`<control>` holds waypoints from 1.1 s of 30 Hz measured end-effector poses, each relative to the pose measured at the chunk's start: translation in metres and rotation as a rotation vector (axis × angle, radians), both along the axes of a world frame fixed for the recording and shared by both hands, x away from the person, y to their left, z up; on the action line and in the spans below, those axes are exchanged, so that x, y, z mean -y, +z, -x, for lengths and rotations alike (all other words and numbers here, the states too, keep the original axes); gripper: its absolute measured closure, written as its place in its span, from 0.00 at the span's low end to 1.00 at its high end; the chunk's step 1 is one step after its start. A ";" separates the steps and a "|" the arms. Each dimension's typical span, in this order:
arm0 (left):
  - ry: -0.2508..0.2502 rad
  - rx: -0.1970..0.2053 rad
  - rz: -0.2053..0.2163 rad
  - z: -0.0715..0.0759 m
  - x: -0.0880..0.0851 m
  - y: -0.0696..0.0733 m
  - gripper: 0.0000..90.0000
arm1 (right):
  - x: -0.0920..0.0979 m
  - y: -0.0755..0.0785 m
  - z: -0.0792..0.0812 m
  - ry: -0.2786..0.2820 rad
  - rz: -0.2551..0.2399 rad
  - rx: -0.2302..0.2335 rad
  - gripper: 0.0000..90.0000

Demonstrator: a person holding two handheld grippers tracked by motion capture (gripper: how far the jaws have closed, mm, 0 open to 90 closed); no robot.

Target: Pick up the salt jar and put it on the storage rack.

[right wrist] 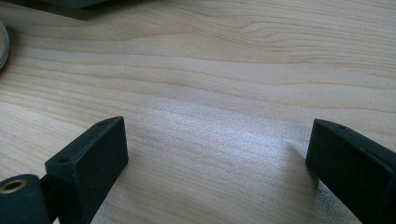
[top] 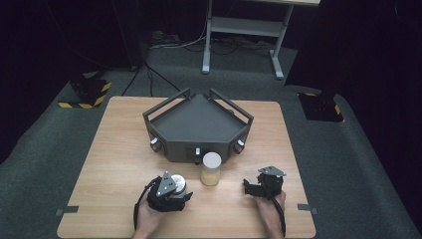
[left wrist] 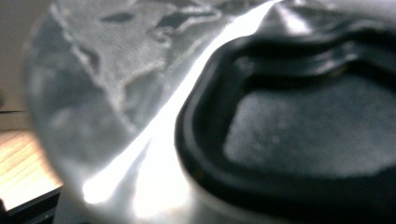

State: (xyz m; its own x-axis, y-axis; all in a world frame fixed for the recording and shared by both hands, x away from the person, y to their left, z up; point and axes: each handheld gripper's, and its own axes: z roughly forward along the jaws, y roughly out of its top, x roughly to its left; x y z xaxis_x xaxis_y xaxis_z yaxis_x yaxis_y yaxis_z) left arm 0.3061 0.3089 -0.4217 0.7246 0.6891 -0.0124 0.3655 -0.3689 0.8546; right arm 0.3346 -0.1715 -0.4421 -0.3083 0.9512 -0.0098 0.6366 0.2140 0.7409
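My left gripper (top: 177, 191) lies at the table's front left, shut on a small silvery round container (top: 179, 182). In the left gripper view that container's shiny grey side (left wrist: 116, 116) is very close and blurred, with a bright glare streak and a black moulded part (left wrist: 303, 130) pressed against it. At the front right my right gripper (top: 252, 188) rests low over bare wood. Its two black fingers (right wrist: 88, 158) stand wide apart, so the right gripper (right wrist: 217, 144) is open with nothing between them.
A jar (top: 210, 169) with a white lid and pale yellow contents stands between the two grippers. Behind it sits a dark angular tray (top: 169, 130) with raised rails and small knobs. The wooden table (top: 119, 149) stands on grey carpet, with a desk frame (top: 244, 30) beyond.
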 end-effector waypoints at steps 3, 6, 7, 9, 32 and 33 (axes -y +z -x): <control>0.164 -0.045 0.339 0.017 0.014 -0.027 0.34 | 0.000 0.000 0.000 0.000 0.000 0.000 0.06; 0.162 -0.053 0.361 0.014 0.009 -0.023 0.34 | 0.000 0.000 0.000 0.000 0.000 0.000 0.06; 0.159 -0.054 0.357 0.013 0.008 -0.021 0.34 | 0.000 0.000 0.000 0.000 0.000 0.000 0.06; 0.163 -0.047 0.356 0.013 0.008 -0.018 0.34 | 0.000 0.000 0.000 0.000 0.000 0.000 0.06; 0.186 -0.043 0.395 -0.003 -0.003 0.018 0.34 | 0.000 0.000 0.000 0.000 0.000 0.000 0.06; 0.188 -0.045 0.396 -0.005 -0.003 0.020 0.34 | 0.000 0.000 0.000 0.000 0.000 0.000 0.06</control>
